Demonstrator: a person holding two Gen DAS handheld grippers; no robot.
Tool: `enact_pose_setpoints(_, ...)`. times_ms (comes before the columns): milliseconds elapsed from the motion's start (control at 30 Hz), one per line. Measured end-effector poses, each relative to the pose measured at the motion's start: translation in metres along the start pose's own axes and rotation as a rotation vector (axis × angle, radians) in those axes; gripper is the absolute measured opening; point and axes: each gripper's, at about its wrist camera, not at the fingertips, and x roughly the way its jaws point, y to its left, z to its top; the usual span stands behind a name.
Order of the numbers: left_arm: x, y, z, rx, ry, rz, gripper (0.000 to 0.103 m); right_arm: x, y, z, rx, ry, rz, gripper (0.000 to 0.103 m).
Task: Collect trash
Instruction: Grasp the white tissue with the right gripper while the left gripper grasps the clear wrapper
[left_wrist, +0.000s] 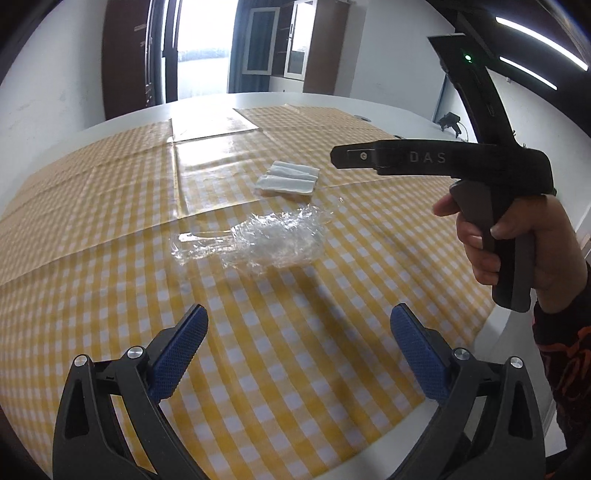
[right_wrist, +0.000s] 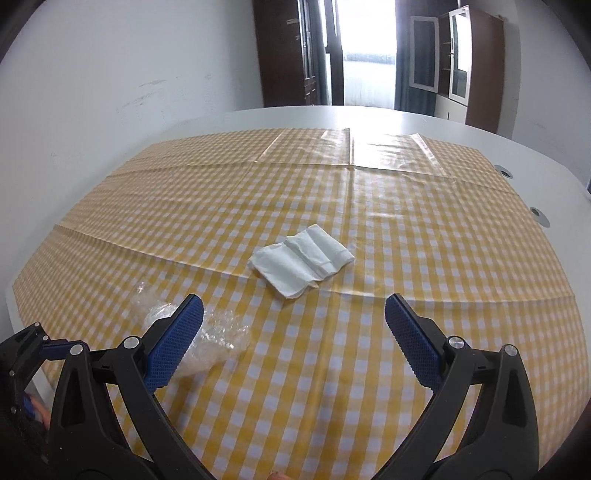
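Observation:
A crumpled clear plastic wrap (left_wrist: 255, 240) lies on the yellow checked tablecloth (left_wrist: 110, 206), ahead of my open, empty left gripper (left_wrist: 298, 314). A folded white napkin (left_wrist: 288, 179) lies just beyond it. In the right wrist view the napkin (right_wrist: 301, 260) lies ahead of my open, empty right gripper (right_wrist: 293, 306), and the plastic wrap (right_wrist: 218, 339) sits low left, partly hidden behind the left finger. Both grippers hover above the cloth. The right gripper's body, held in a hand, shows from the side in the left wrist view.
The cloth covers a white table (right_wrist: 369, 118) that stands near a white wall on the left. Two round cable grommets (right_wrist: 541, 216) sit at the table's right edge. Dark cabinets (right_wrist: 476, 62) and a bright doorway are behind.

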Motion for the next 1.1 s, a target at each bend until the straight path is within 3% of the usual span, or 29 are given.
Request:
enact_pose_setpoints(267,0.027,0.0,0.033,0.098,0.038,0.018,0.097,0.068,-0.001,0.031,-0.019,0.082,-0.012,0.094)
enact_pose_setpoints(467,0.04,0.01,0.043,0.019,0.066,-0.026,0.097,0.111,0.0,0.04,-0.025,0.153,-0.026,0.093)
enact_pose_setpoints(667,0.054,0.005,0.048,0.052,0.082,0.0,0.095,0.131,0.001,0.032,-0.041,0.214,-0.05,0.072)
enact_pose_setpoints(733,0.061,0.006,0.051,0.045,0.09,0.028,0.089,0.132,0.002,0.03,-0.045,0.21,-0.054,0.068)
enact_pose_setpoints(767,0.064,0.005,0.051,0.045,0.089,0.05,0.08,0.131,0.002,0.03,-0.046,0.21,-0.055,0.065)
enact_pose_setpoints(833,0.064,0.001,0.051,0.062,0.079,0.064,0.073,0.128,0.001,0.032,-0.039,0.21,-0.059,0.044)
enact_pose_setpoints(933,0.061,0.001,0.051,0.052,0.069,0.08,0.067,0.124,-0.002,0.031,-0.03,0.213,-0.06,0.025)
enact_pose_setpoints(1000,0.054,0.004,0.048,0.028,0.049,0.089,0.064,0.118,-0.005,0.029,-0.018,0.206,-0.055,0.014)
enact_pose_setpoints(1100,0.034,0.007,0.044,-0.014,0.005,0.076,0.064,0.098,-0.008,0.027,-0.002,0.165,-0.051,0.011)
